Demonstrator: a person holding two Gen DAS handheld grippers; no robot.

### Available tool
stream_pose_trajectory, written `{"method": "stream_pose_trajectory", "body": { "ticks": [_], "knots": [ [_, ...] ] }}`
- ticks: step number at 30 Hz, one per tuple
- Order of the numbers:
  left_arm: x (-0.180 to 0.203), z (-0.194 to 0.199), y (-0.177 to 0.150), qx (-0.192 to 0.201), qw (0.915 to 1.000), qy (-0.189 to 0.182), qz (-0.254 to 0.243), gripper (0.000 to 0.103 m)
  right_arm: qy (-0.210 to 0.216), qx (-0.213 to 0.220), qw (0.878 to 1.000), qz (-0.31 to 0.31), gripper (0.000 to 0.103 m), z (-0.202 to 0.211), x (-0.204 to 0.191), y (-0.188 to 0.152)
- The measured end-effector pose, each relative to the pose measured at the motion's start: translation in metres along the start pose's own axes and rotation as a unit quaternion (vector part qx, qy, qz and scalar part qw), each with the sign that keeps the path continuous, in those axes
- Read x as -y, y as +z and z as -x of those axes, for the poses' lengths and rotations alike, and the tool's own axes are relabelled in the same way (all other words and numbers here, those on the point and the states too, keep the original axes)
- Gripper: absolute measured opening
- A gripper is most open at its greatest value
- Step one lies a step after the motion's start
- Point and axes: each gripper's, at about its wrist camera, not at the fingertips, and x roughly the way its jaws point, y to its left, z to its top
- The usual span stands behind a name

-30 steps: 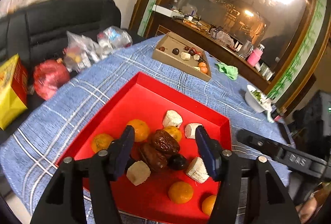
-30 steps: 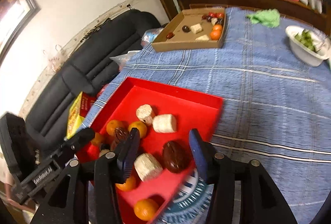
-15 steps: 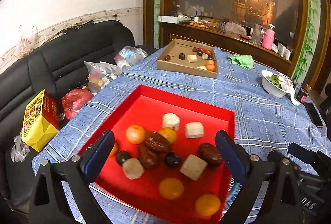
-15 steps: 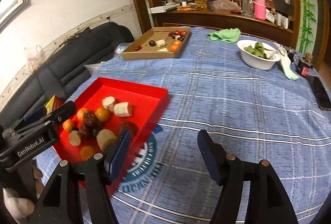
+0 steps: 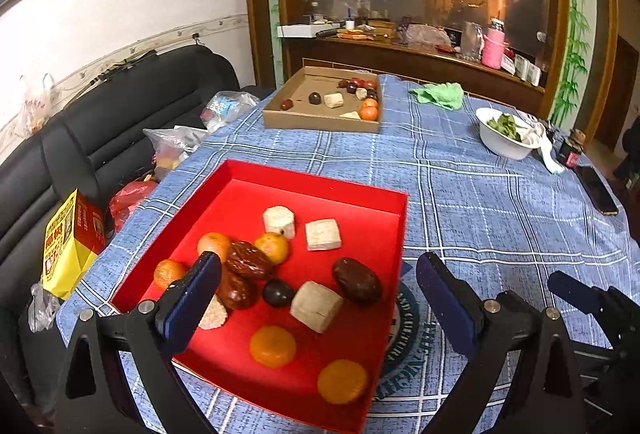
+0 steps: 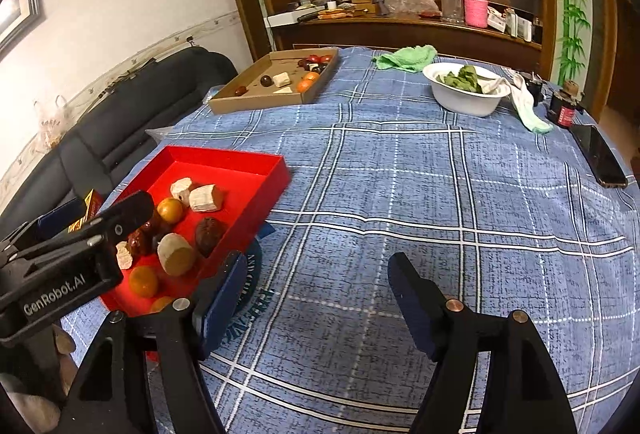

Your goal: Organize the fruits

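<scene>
A red tray on the blue checked tablecloth holds several oranges, brown dates, a dark plum and pale cut chunks. My left gripper hangs open and empty above the tray's near half. My right gripper is open and empty over bare cloth to the right of the tray. A cardboard box at the far side holds more fruit; it also shows in the right wrist view.
A white bowl of greens, a green cloth, a small dark jar and a phone lie at the far right. A black sofa with bags and a yellow box stands left of the table.
Both grippers pulled back and up from the tray. The left opened wider; the right swung right, off the tray and over bare cloth. A date now lies at the tray's right side.
</scene>
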Motion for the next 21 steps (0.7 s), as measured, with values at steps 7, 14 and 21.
{"method": "stream_pose_trajectory", "body": {
  "ticks": [7, 14, 21],
  "knots": [
    [0.007, -0.004, -0.004, -0.011, 0.9999, -0.001, -0.013, 0.098, -0.007, -0.005, 1.000, -0.006, 0.078, -0.002, 0.002, -0.002],
    [0.005, -0.008, -0.006, -0.017, 0.9998, -0.002, -0.010, 0.098, -0.013, -0.006, 1.000, -0.001, 0.078, -0.004, 0.000, -0.002],
    [0.003, -0.010, -0.006, -0.019, 0.9998, -0.003, -0.009, 0.098, -0.015, -0.008, 1.000, 0.000, 0.079, -0.006, -0.001, -0.003]
  ]
}}
